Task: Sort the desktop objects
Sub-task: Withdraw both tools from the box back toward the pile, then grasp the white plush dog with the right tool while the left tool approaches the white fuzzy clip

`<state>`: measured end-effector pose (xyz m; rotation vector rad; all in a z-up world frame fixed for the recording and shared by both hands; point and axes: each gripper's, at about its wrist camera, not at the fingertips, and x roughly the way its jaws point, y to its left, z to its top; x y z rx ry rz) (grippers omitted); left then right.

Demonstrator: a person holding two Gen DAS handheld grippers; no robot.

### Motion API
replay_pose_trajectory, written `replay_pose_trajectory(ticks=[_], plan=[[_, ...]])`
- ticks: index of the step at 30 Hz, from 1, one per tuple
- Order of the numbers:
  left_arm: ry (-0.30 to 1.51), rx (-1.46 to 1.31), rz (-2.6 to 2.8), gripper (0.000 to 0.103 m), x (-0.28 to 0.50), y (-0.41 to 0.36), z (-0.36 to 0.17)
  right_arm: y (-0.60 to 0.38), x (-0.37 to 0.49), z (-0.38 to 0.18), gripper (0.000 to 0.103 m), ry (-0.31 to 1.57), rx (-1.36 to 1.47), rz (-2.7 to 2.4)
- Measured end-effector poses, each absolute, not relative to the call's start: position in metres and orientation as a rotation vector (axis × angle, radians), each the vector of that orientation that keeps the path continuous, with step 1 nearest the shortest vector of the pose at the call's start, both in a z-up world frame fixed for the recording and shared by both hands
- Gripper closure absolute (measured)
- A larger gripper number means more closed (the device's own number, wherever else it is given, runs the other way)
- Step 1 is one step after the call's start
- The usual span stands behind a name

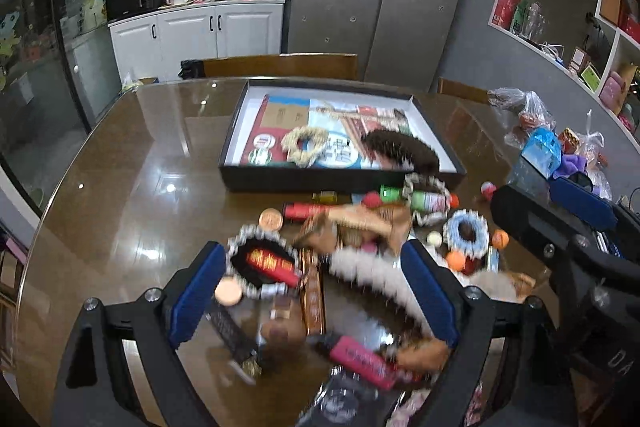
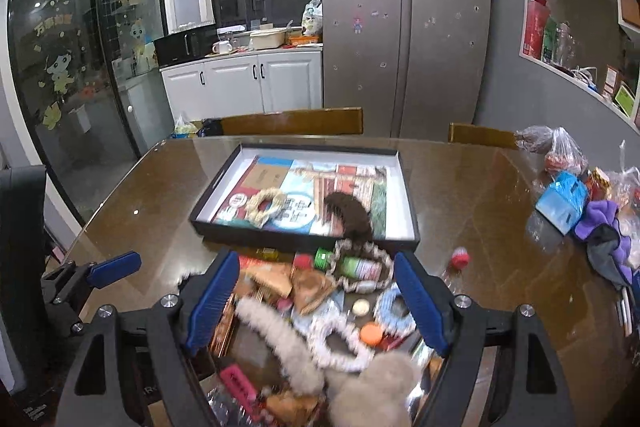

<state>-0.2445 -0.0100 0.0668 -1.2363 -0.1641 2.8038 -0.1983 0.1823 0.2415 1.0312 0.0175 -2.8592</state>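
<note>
A shallow black tray [image 1: 344,179] [image 2: 304,231] lies mid-table, holding a cream scrunchie [image 1: 305,143] [image 2: 267,207] and a dark brown furry hairband [image 1: 404,151] [image 2: 352,217] on printed sheets. In front of it spreads a blurred heap of small things: a white furry hairband [image 1: 372,277] [image 2: 280,339], a blue scrunchie [image 1: 467,231] [image 2: 394,311], a pink comb [image 1: 362,359] [image 2: 240,385], bottles and balls. My left gripper [image 1: 314,295] hangs open above the heap, nothing in it. My right gripper [image 2: 316,301] is open too, empty over the same heap.
The glossy brown table [image 1: 132,187] [image 2: 480,227] has chair backs [image 1: 280,66] [image 2: 290,121] at its far edge. Plastic bags, a blue packet [image 1: 542,147] [image 2: 562,203] and purple cloth [image 2: 600,223] crowd the right side. The right gripper's body [image 1: 560,239] shows at right in the left wrist view.
</note>
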Motion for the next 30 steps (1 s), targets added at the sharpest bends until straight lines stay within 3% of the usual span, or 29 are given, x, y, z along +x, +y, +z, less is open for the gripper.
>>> replay_pose_trajectory(ticks=[14, 30], plan=[[-0.104, -1.286, 2.729, 0.013, -0.178, 0.008, 0.027, 0.209, -0.128, 0.188, 0.021, -0.076, 1.160, -2.864], [-0.071, -1.309, 2.691, 0.013, -0.193, 0.022, 0.012, 0.230, -0.123, 0.168, 0.021, -0.128, 1.241, -2.860]])
